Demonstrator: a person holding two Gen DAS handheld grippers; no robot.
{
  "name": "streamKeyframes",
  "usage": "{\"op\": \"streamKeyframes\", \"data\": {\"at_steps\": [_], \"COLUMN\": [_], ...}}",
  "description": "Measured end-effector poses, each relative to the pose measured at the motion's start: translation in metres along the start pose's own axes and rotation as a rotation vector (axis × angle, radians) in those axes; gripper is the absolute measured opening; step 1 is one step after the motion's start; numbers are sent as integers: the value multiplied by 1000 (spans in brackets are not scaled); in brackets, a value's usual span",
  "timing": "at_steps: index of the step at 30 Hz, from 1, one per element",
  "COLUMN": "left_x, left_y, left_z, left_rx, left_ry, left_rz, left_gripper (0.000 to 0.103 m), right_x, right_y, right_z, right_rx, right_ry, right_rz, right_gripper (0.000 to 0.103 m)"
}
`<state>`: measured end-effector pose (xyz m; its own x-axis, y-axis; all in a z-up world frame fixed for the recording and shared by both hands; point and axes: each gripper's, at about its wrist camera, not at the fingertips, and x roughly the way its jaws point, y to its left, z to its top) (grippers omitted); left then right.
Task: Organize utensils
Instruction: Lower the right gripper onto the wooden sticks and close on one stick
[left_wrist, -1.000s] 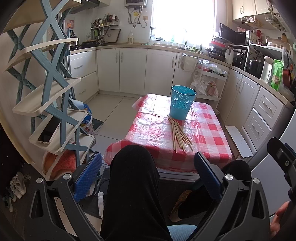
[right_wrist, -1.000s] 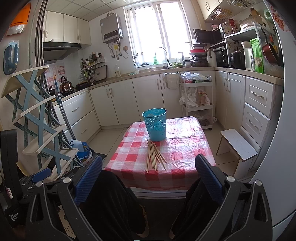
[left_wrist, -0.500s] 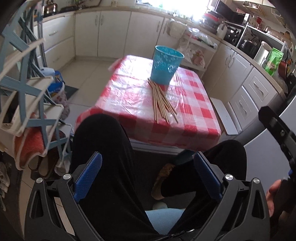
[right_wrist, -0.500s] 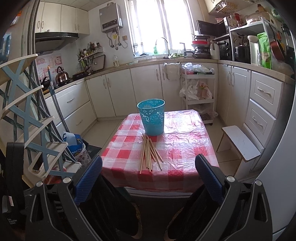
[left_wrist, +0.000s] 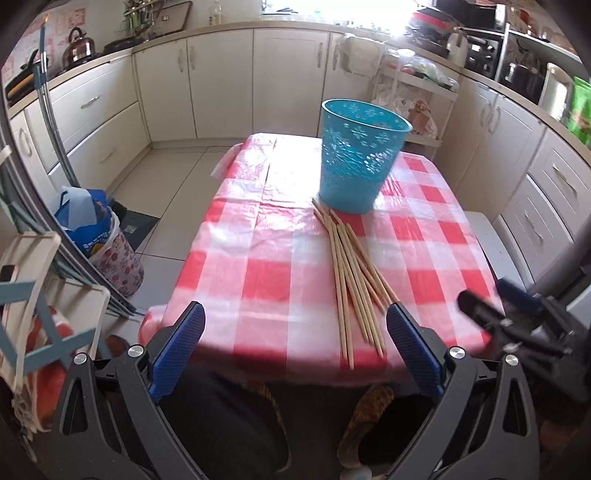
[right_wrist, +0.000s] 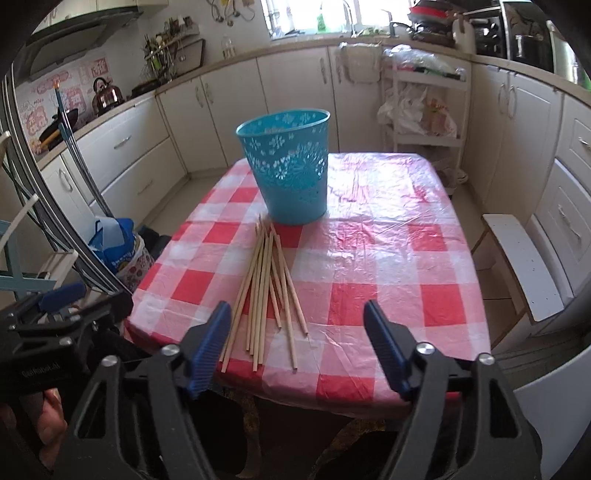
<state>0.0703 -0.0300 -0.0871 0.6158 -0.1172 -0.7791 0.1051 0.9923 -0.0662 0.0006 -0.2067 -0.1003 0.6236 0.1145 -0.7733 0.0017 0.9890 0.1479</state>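
Several wooden chopsticks (left_wrist: 354, 280) lie in a loose bundle on the red-and-white checked table (left_wrist: 258, 236), their far tips touching a blue perforated basket (left_wrist: 360, 158) that stands upright behind them. My left gripper (left_wrist: 294, 310) hovers open over the table's near edge, the bundle just inside its right finger. My right gripper (right_wrist: 296, 308) is above the bundle's near ends (right_wrist: 266, 291), in front of the basket (right_wrist: 291, 166); its jaws are closing with nothing between the pads. Each gripper shows blurred in the other's view: the right gripper (left_wrist: 491, 299) and the left gripper (right_wrist: 88, 299).
A white stool (right_wrist: 524, 266) stands right of the table. A blue-and-white shelf rack (left_wrist: 44, 295) and a floor bag (left_wrist: 99, 240) are at the left. Cabinets and a trolley (right_wrist: 424, 99) line the far walls. A person's legs (left_wrist: 221, 424) are below the grippers.
Both grippers have come forward and down toward the table, so the chopsticks and basket look much nearer. The right gripper's jaws stand narrower than before.
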Motion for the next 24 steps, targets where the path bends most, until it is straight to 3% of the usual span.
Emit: {"op": "streamKeyframes", "data": {"at_steps": [2, 7, 13, 16, 24], "left_x": [16, 45, 73, 87, 130], "left_y": [2, 11, 8, 4, -14], "left_z": [10, 26, 32, 33, 40], "left_rx": [-18, -49, -47, -42, -11], "left_ry": [5, 9, 31, 46, 81], "left_rz": [8, 24, 21, 12, -22], "left_gripper": [95, 95, 95, 95, 94], "right_x": [35, 106, 155, 168, 160], "right_y": [0, 4, 7, 5, -31], "right_z": [6, 26, 40, 41, 41], "right_rx": [-18, -58, -90, -99, 16], "right_ry": [49, 132, 204, 231, 193], "right_rz": [38, 92, 135, 163, 194], "right_gripper": [48, 32, 19, 5, 4]}}
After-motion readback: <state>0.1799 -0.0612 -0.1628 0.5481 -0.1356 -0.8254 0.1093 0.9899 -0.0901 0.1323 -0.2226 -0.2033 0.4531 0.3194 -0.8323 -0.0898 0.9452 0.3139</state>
